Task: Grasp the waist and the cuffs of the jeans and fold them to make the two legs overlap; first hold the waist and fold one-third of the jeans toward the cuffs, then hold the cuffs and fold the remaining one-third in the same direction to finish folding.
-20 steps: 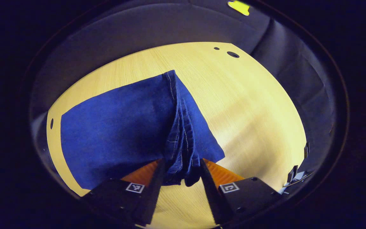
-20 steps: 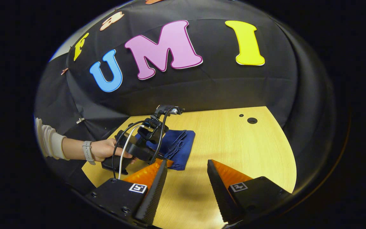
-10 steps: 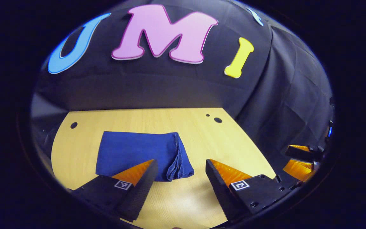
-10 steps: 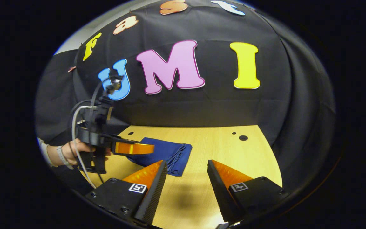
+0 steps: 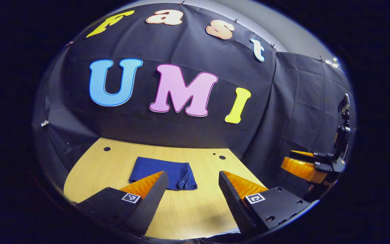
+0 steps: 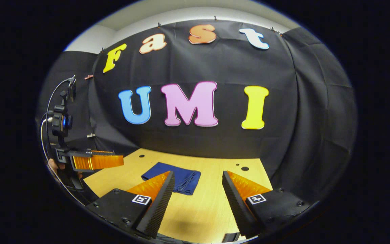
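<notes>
Jeans (image 5: 163, 172) lie folded in a compact stack on desk (image 5: 195, 210); both grippers' jaws apart, empty. Folding looks done; you've nothing left but to retreat.

From where I sit I see a pale wood-grain tabletop (image 5: 188, 210) with a rounded near edge. It has small dark round holes near its far edge: one at the far left (image 5: 107, 148) and a pair at the far right (image 5: 222, 157). Black cloth (image 5: 188, 132) hangs behind the tabletop as the booth wall and turns along the right side in soft folds. Above the cloth, in the right gripper view, I make out a strip of light grey wall (image 6: 188, 12)
</notes>
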`<state>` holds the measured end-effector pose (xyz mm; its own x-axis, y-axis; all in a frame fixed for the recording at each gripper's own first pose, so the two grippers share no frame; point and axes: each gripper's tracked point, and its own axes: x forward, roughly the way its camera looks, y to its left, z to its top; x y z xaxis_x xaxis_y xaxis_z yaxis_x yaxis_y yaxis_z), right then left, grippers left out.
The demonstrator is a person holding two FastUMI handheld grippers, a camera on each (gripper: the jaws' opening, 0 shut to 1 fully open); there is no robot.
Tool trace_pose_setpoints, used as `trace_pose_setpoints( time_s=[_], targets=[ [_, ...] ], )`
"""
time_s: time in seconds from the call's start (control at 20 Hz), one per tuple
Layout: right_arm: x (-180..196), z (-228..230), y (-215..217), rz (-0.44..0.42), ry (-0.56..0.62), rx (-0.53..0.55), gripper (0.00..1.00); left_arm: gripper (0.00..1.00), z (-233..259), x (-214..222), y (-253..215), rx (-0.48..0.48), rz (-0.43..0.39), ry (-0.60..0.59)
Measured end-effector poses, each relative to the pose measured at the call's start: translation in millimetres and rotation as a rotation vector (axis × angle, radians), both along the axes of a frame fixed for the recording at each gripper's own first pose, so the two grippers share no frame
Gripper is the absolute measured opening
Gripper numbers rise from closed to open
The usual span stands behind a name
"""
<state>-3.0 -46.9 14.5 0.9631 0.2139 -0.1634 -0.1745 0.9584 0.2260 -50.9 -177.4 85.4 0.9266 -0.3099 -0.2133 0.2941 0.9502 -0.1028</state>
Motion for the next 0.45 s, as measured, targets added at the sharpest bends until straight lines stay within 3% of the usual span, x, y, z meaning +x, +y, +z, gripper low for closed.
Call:
trace_pose_setpoints(
  time_s=[0.2, 0.4, 0.45],
  targets=[
    [-17.5, 21.1, -8.0, -0.067, -0.06, -0.007, 0.9, 0.96, 47.0, -40.4, -6.5, 0.121, 0.044, -0.214],
    [-23.7, 44.2, -18.7, -0.076, -0.164, -0.038, 0.92, 0.94, 63.4, -64.7, -26.7, 0.165, 0.097, -0.306],
    [-26.7, 45.6, -23.9, -0.078, -0.17, -0.056, 0.95, 0.97, 67.1, -68.9, -35.3, 0.163, 0.091, -0.309]
  ],
)
